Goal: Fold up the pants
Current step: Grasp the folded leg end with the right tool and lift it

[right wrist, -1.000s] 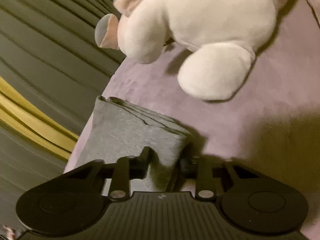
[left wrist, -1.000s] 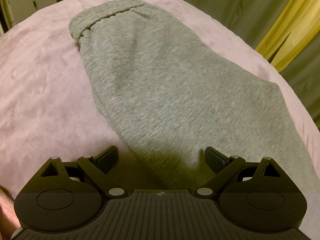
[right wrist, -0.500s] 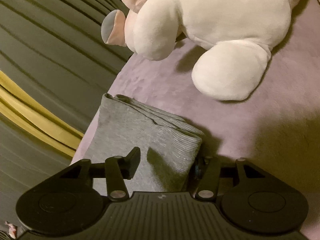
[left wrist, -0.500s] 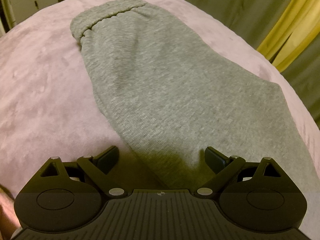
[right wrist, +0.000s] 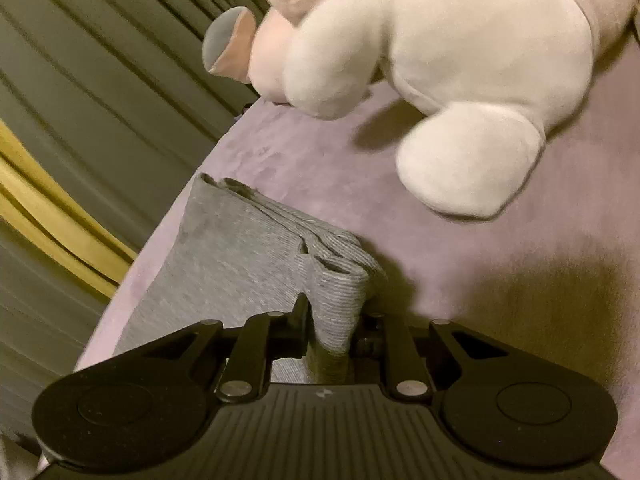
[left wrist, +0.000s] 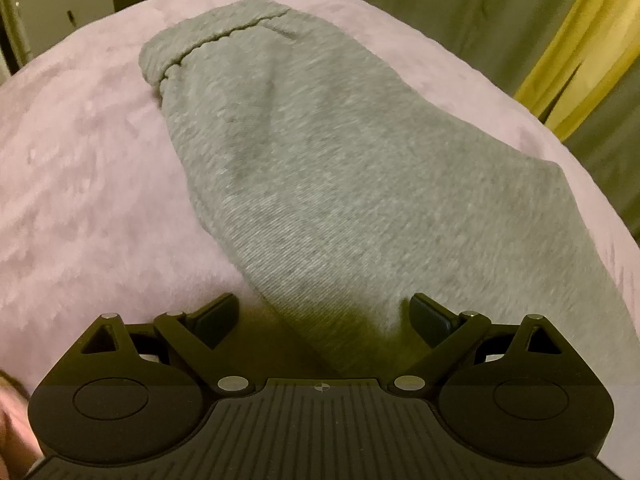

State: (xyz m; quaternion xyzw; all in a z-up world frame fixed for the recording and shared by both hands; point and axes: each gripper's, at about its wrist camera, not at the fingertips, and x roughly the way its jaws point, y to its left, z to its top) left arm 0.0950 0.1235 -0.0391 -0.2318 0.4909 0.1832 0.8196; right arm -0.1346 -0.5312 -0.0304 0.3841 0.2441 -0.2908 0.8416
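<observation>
Your right gripper [right wrist: 334,320] pinched stacked cuff end of pants [right wrist: 240,264] between its fingers; left gripper [left wrist: 324,316] gaped empty over leg [left wrist: 340,200]. You needed all layers caught before lifting toward waistband [left wrist: 212,36] far ahead.

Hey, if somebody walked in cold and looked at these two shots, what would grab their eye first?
Probably the big white plush toy lying on the pink blanket, at the top of the right wrist view. Next, the grey pants stretched across that blanket in the left wrist view, waistband at the far end. Then the right claw pinching the cuff end of the pants, while the left claw is wide open over the fabric.
</observation>
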